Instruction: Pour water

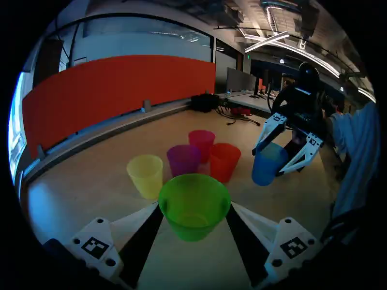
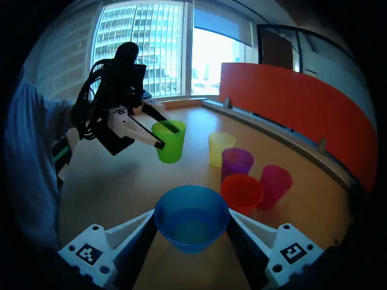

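**One Cup in Each Claw, Both Upright**

My left claw (image 1: 194, 209) was partly open. Its two fingers pressed on opposite sides of the green cup (image 1: 194, 227), just under the rim. The cup sat upright between them, mouth up. I could not tell whether it held anything. In the right gripper view, that claw gripped the green cup out over the wooden table (image 2: 121, 188), and a soft shadow lay on the boards below it.

My right claw (image 2: 191, 218) was spread about as wide, with both fingers closed against the blue cup (image 2: 191, 239). That cup was upright too, and a shallow pool of what looked like water lay low inside it. In the left gripper view it was off to the right, well apart from the green cup, with a pale sleeve (image 1: 358, 140) behind the claw.

Four loose cups stood on the table in a tight cluster between the two I held. The yellow cup (image 1: 145, 176) was at one edge, just beside the purple cup (image 1: 184, 160). The pink cup (image 1: 201, 141) and the red cup (image 1: 225, 162) crowded close against the purple one, though I could not tell if they touched. A long orange panel (image 1: 121, 92) ran along the far side of the table.
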Tool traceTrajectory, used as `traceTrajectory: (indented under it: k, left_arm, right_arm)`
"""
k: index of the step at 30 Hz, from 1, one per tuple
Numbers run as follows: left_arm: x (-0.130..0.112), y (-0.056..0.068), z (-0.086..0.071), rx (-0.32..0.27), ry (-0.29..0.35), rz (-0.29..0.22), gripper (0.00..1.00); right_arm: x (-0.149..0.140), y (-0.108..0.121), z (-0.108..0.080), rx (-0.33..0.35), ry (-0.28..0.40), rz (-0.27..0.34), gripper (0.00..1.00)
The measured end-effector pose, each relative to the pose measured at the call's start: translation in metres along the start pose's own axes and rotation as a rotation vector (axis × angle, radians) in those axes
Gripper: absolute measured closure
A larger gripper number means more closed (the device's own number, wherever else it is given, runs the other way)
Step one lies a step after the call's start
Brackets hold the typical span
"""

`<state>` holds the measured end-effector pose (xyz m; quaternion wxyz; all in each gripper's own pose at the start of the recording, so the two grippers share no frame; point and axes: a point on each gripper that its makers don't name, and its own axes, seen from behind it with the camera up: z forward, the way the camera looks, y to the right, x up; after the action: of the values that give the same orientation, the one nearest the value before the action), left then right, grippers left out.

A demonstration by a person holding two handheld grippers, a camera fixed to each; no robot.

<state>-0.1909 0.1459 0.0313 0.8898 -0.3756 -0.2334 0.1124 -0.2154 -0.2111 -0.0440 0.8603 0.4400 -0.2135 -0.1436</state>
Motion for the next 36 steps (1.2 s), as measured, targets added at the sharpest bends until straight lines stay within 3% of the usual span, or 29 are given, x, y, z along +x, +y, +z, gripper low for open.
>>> traceTrajectory:
  k: [6, 17, 36]
  left_arm:
    - [0.029, 0.001, -0.015, 0.022, 0.068, 0.0, 0.13]
    - [0.076, 0.013, -0.042, 0.055, 0.176, 0.023, 0.13]
    - [0.123, 0.038, -0.066, 0.057, 0.333, 0.007, 0.13]
  right_arm:
    - [0.024, -0.001, -0.019, -0.026, 0.057, 0.021, 0.08]
    - [0.069, -0.001, -0.05, -0.078, 0.15, 0.028, 0.08]
    - [0.126, 0.007, -0.079, -0.146, 0.305, 0.05, 0.08]
